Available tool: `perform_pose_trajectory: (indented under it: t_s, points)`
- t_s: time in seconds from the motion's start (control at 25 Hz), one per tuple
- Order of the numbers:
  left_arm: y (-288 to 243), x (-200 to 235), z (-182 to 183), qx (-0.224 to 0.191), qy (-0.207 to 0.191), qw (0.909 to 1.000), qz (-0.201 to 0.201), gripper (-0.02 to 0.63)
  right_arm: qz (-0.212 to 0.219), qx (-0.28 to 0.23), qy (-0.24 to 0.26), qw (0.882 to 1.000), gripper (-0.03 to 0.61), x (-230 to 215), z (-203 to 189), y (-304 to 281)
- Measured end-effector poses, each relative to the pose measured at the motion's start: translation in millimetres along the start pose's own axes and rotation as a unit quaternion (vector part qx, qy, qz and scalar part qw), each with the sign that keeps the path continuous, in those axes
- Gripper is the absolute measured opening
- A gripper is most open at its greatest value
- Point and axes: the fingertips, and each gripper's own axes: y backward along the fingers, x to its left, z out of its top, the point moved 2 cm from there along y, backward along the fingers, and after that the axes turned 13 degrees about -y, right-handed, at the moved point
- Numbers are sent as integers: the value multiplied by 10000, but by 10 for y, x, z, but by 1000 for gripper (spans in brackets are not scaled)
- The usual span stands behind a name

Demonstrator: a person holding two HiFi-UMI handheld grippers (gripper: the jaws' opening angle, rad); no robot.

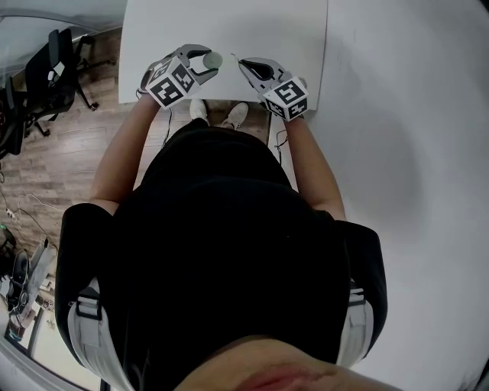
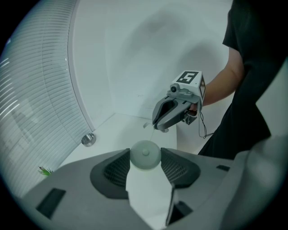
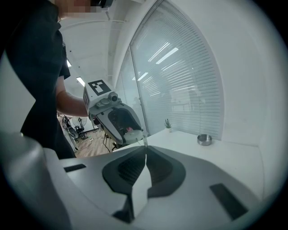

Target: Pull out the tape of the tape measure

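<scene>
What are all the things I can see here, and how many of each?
round pale-green plastic tape measure: one, pale green, clamped between the left gripper's fingers over the table
thin tape strip: one, pale, running from the measure into the right gripper's fingers
white table: one, white, in front of the person
small round metal dish: one, silver, on the table near the blinds
small potted plant: one, green, by the blinds
black office chair: one clearly, black, on the wood floor at left
white shoes: two, white, below the table edge
left gripper: one, grey, shut on the measure
right gripper: one, grey, shut on the tape
</scene>
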Motion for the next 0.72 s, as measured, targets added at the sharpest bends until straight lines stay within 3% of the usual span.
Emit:
perform_pose_trajectory:
  t_s: [0.72]
  points:
    - [54,157,-87,107,-18,9997,207,225,-373,-252,-208,9988,9,-263,64,277]
